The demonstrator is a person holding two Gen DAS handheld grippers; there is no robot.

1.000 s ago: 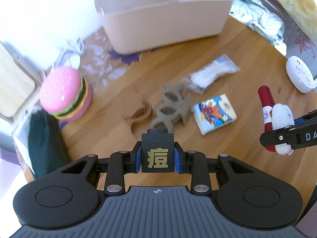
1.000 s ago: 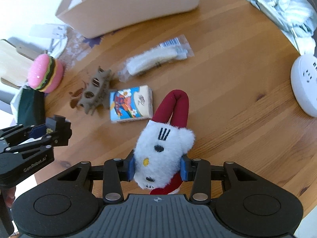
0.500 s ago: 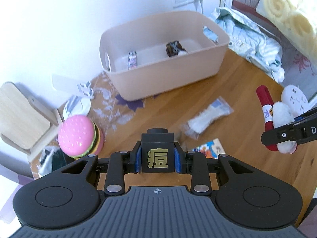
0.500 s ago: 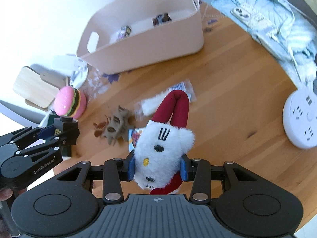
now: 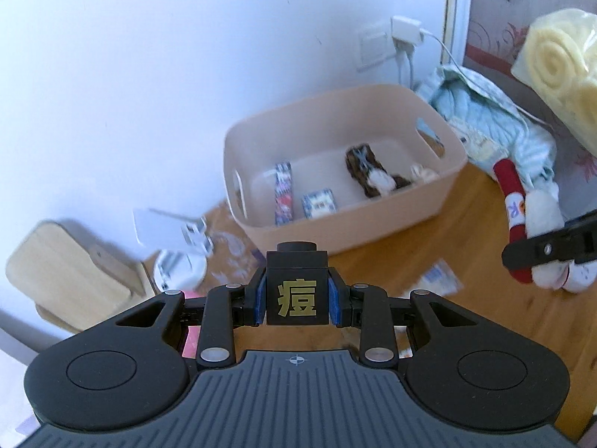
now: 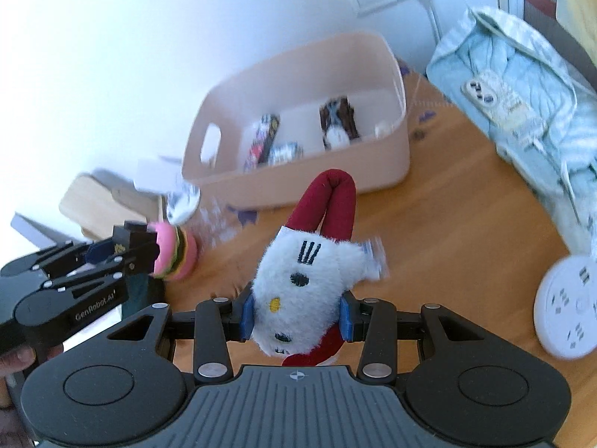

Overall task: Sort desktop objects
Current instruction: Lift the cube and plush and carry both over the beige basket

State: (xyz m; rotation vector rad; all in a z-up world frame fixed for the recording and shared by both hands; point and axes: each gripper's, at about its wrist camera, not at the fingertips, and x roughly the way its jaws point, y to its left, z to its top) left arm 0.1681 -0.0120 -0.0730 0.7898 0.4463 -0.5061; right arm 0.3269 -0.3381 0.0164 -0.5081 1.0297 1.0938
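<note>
Nearest the left wrist camera, the left gripper point(image 5: 297, 300) is clamped on a black block point(image 5: 297, 291) with a gold character on its face, the blue pads pressing both sides. In the right wrist view, the right gripper point(image 6: 296, 317) is clamped on a white plush toy point(image 6: 298, 283), head toward the camera, its red legs point(image 6: 332, 201) pointing away; the toy's long axis runs along the fingers.

Beyond both loads lies the wooden table point(image 5: 466, 246). Farther on, against the wall, stands the beige bin point(image 5: 335, 194), already holding a few small items.

Key relation: the bin lies ahead of and below both grippers, its long axis running across the left view. From the left gripper it is almost dead ahead; from the right, ahead and slightly left. Judgement: the left gripper appears marginally better lined up, so the block looks placed to go in first.
</note>
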